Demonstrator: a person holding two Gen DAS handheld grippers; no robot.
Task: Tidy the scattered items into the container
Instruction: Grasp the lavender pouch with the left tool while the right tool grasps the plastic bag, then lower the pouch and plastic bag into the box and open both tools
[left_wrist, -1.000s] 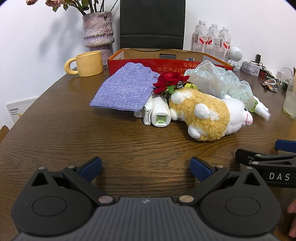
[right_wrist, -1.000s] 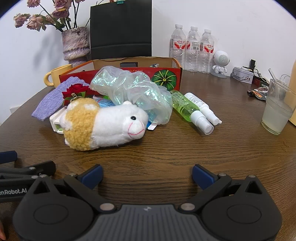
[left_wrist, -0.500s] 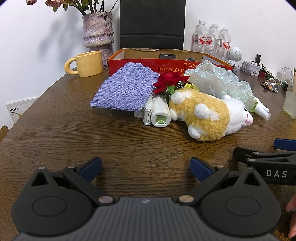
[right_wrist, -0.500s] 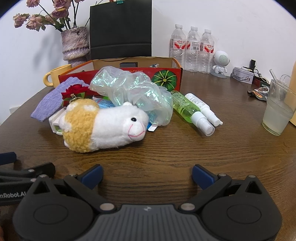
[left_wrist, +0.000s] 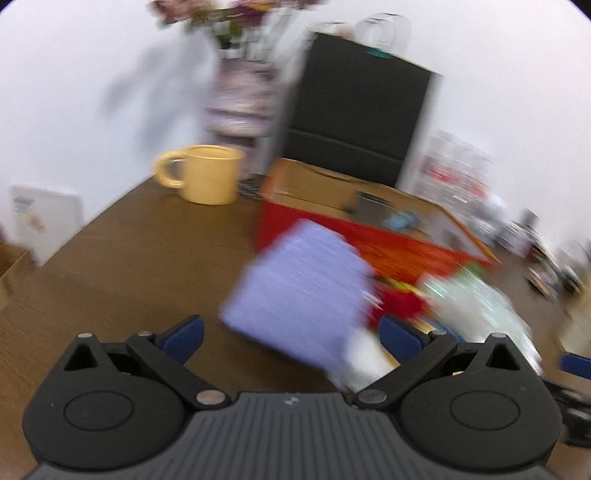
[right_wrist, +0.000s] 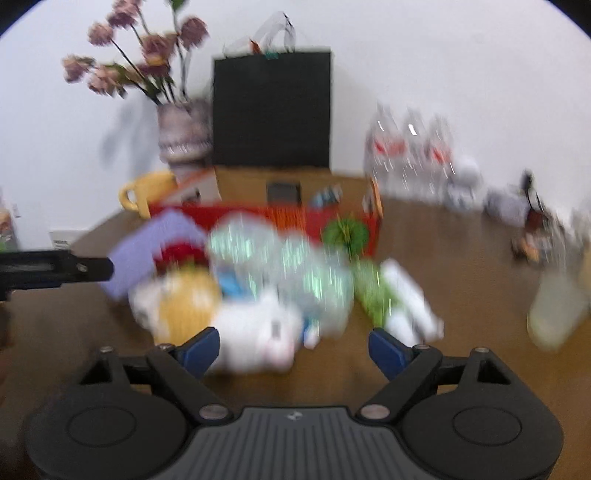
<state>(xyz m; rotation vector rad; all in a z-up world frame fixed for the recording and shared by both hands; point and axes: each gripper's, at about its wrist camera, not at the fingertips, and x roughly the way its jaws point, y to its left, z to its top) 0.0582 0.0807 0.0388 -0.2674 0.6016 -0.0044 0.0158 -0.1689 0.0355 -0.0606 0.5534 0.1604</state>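
Observation:
Both views are motion-blurred. My left gripper (left_wrist: 291, 334) is open just in front of the purple woven cloth (left_wrist: 295, 291), which leans on the red cardboard box (left_wrist: 369, 243). A red flower (left_wrist: 400, 304) and crinkled clear plastic (left_wrist: 476, 306) lie to its right. My right gripper (right_wrist: 293, 349) is open, close above the white and yellow plush toy (right_wrist: 255, 326). Behind the toy are the clear plastic (right_wrist: 280, 266), the red flower (right_wrist: 181, 253), the purple cloth (right_wrist: 147, 251), green and white spray bottles (right_wrist: 399, 299) and the open box (right_wrist: 295, 218). The left gripper's fingers (right_wrist: 59, 267) show at the left edge.
A yellow mug (left_wrist: 205, 173) and a flower vase (left_wrist: 240, 107) stand left of the box. A black chair back (right_wrist: 271, 110) is behind it. Water bottles (right_wrist: 410, 155) and small clutter line the back right. A glass of liquid (right_wrist: 557, 314) stands at the right.
Both grippers have lifted and moved quickly forward toward the pile; the left one has swung over to the purple cloth, the right one onto the plush toy. Both stay open.

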